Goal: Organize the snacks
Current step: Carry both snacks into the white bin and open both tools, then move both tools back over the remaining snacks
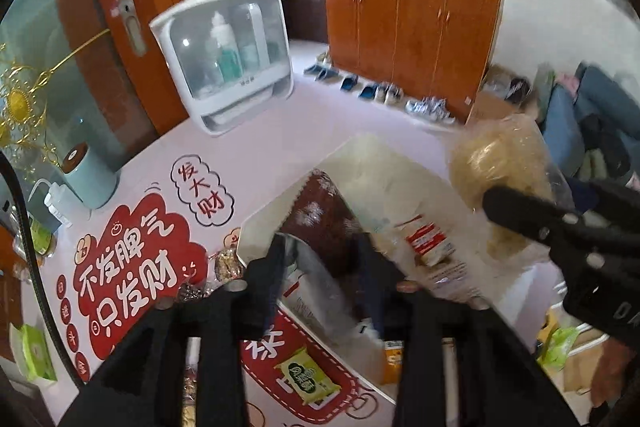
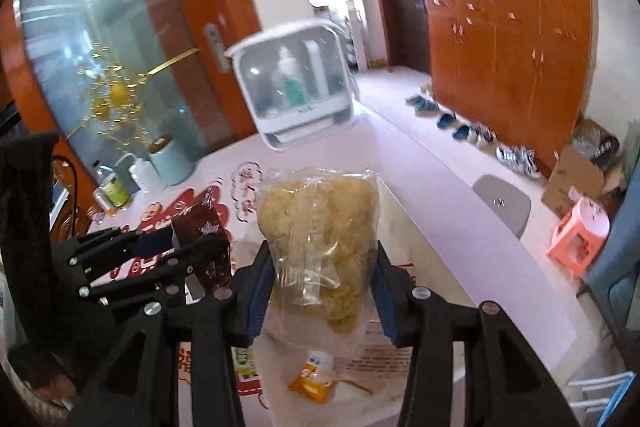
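My left gripper is shut on a dark brown snack packet and holds it above a white bin on the table. The bin holds a red-and-white packet and clear bags. My right gripper is shut on a clear bag of yellow snacks, held up over the bin; the bag also shows in the left wrist view. The left gripper with the brown packet appears at the left of the right wrist view. A green packet and an orange packet lie below.
A red-and-white printed tablecloth covers the table. A white cosmetics case stands at the back, with a pale blue canister and squeeze bottle at the left. Shoes, wooden cabinets, a pink stool stand beyond.
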